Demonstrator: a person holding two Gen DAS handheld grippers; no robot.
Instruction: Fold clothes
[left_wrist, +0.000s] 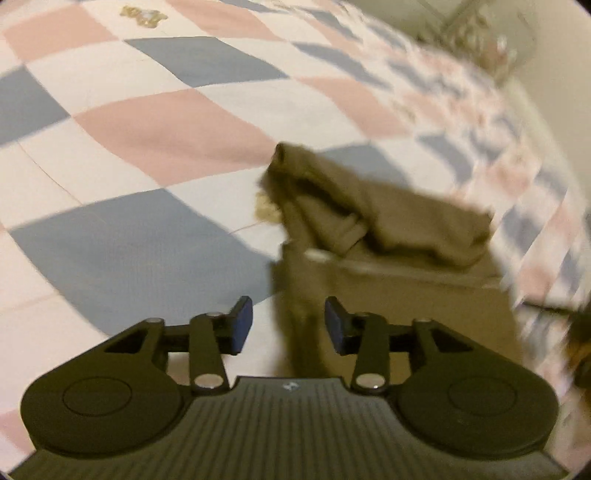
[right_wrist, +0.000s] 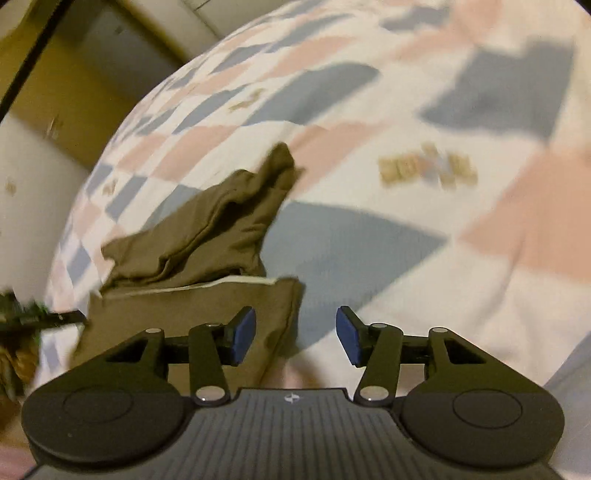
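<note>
While both the left gripper (left_wrist: 289, 325) and right gripper (right_wrist: 296, 336) are held spread and empty, the olive garment (left_wrist: 373, 221) on the bed (left_wrist: 147, 122) is judged half folded; its far end is left bunched.

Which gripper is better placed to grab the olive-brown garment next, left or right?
Left, probably. The left gripper is open with the olive-brown garment directly ahead between its fingers. The right gripper is also open, but the garment lies off toward its left finger.

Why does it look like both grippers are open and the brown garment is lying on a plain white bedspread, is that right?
Not quite. Both the left gripper and the right gripper are open, and the brown garment lies on the bedspread, but both wrist views show it checked in pink, blue and white.
</note>
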